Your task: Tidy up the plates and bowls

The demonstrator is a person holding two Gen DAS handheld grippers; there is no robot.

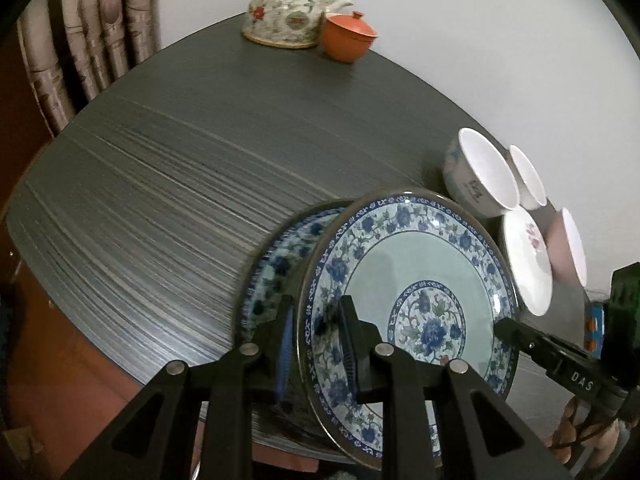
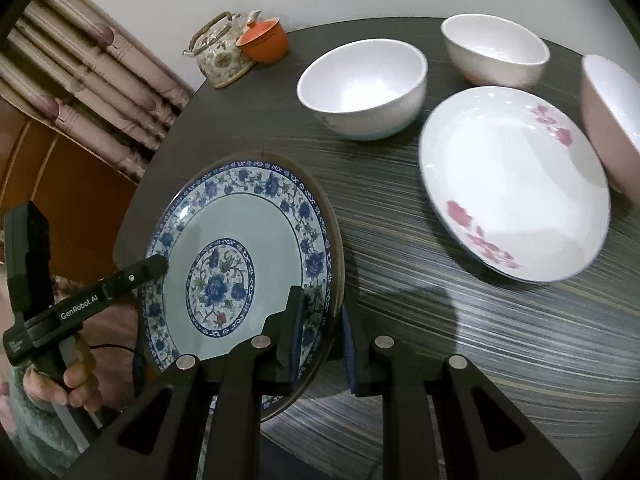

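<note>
Above the table's point(image 2: 480, 340) near edge, both grippers clamp the blue floral plate's point(image 2: 240, 232) rim: left gripper point(image 1: 316, 340) and right gripper point(image 2: 320, 332) on opposite sides. Bare tabletop opens leftward; bowls point(image 2: 364, 88) and a pink-flowered plate point(image 2: 516, 184) crowd the right.

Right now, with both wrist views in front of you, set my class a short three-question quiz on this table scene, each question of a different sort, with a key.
1. True or false: both grippers grip the rim of the blue floral plate.
2. Multiple choice: what stands beside the teapot at the far edge of the table? A) a glass B) an orange lidded cup C) a spoon
3. Fill in: the white plate carries a ____ flower pattern.

Key
1. True: the left gripper and the right gripper each clamp its rim, on opposite sides.
2. B, the orange lidded cup.
3. Pink.
</note>
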